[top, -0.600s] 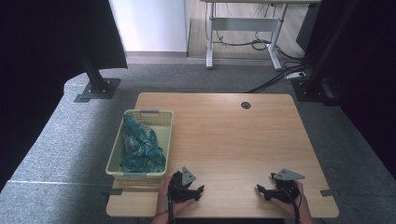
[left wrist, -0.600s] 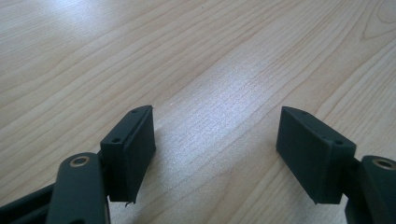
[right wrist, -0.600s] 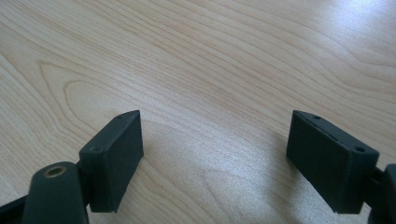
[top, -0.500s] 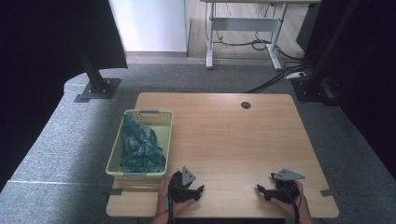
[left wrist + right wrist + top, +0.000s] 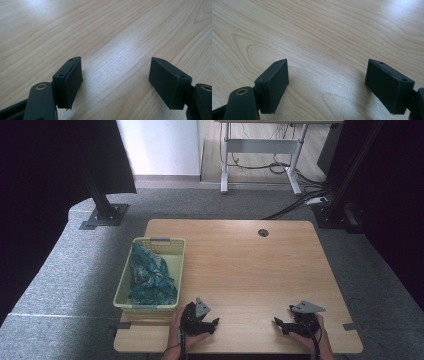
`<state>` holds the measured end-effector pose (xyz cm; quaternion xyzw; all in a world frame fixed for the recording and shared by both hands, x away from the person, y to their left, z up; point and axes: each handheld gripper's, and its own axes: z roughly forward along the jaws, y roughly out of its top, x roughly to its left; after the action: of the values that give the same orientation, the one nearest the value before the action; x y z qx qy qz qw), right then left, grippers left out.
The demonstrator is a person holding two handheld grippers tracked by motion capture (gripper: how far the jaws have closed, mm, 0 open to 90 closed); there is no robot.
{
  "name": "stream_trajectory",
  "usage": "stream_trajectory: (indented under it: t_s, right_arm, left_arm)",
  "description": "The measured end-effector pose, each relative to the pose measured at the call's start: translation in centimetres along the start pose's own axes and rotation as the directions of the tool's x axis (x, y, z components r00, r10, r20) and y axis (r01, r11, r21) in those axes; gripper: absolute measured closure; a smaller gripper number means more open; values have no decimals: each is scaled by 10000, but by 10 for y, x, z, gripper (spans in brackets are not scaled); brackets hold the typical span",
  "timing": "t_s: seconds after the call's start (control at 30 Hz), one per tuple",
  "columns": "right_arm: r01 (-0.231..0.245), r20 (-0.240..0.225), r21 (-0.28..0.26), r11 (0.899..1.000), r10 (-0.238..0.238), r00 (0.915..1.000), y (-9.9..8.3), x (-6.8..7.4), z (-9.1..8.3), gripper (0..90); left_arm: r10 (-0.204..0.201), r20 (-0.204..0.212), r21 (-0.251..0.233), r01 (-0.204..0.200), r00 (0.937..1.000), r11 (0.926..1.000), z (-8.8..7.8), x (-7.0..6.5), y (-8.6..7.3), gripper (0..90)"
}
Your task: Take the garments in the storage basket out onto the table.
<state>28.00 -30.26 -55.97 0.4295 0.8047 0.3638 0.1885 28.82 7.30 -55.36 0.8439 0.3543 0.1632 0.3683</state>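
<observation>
Both hand-held grippers rest wide apart on the worktop (image 5: 250,265)

Left hand-held gripper (image 5: 214,324) and right hand-held gripper (image 5: 276,324) grip nothing; teal cloth (image 5: 150,275) lies in the yellow basket (image 5: 176,270), just beside the left one

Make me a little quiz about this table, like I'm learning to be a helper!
1. True or false: the left gripper has its jaws open with nothing between them.
2. What lies in the yellow basket?
3. Which gripper is nearer the basket: A left, B right gripper?

Key:
1. True.
2. A crumpled teal cloth.
3. A.
</observation>
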Motion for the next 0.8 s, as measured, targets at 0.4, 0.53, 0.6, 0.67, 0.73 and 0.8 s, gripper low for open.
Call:
stream_trajectory:
  t_s: [0.4,0.53,0.6,0.67,0.73,0.8]
  right_arm:
    - [14,-4,-11,10000,-14,10000,0,2,0,189]
    - [-7,46,-19,10000,7,10000,-1,3,-1,197]
    - [-15,43,-28,10000,15,10000,-1,4,-1,197]
    - [-29,52,-20,10000,29,10000,-1,5,-1,198]
    - [-47,63,-20,10000,47,10000,-1,5,-2,198]
    - [-71,83,-22,10000,71,9999,-1,5,-2,198]
  left_arm:
    - [36,28,61,-36,10000,10000,-1,0,0,269]
    - [-44,-41,265,45,10000,9996,-1,-1,4,295]
    - [-56,157,298,51,9999,9995,-1,-2,7,296]
    - [-3,168,285,-2,9999,9996,-2,-2,8,282]
    - [5,232,144,-9,9997,9999,-5,-1,12,281]
    - [-69,303,-48,71,9995,10000,-9,2,16,281]
